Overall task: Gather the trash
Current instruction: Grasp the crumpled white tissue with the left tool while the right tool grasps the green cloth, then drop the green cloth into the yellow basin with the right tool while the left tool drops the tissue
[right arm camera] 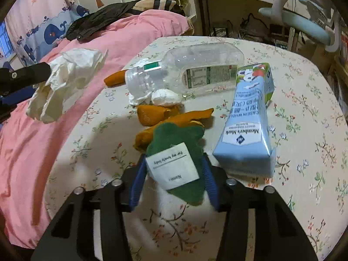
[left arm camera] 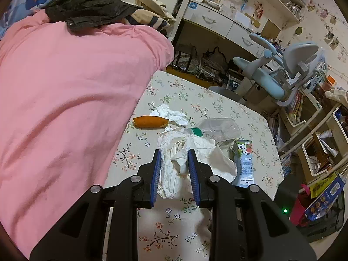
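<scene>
left gripper (left arm camera: 174, 152) clamped on a crumpled tissue (left arm camera: 174, 165) (lifted clear of the table (right arm camera: 304, 113), over the pink blanket (left arm camera: 65, 108)). right gripper (right arm camera: 173, 163) brackets a green tag (right arm camera: 176, 152); whether its pads press cannot be told. behind the tag: orange peel (right arm camera: 156, 113), then bottle (right arm camera: 195, 69); carton (right arm camera: 245, 119) just beside it.

A crumpled white tissue wad (left arm camera: 174, 165) hangs pinched in the air, clear of the floral table (right arm camera: 304, 113). On the table, a clear plastic bottle (right arm camera: 195, 69) lies on its side, green cap at 9 o'clock. At its 3 o'clock a blue milk carton (right arm camera: 245, 126) lies flat. Orange peel pieces (right arm camera: 156, 113) sit at the bottle's 6 o'clock beside a small tissue ball (right arm camera: 165, 96). A green labelled card (right arm camera: 176, 161) overlaps the peels.
</scene>
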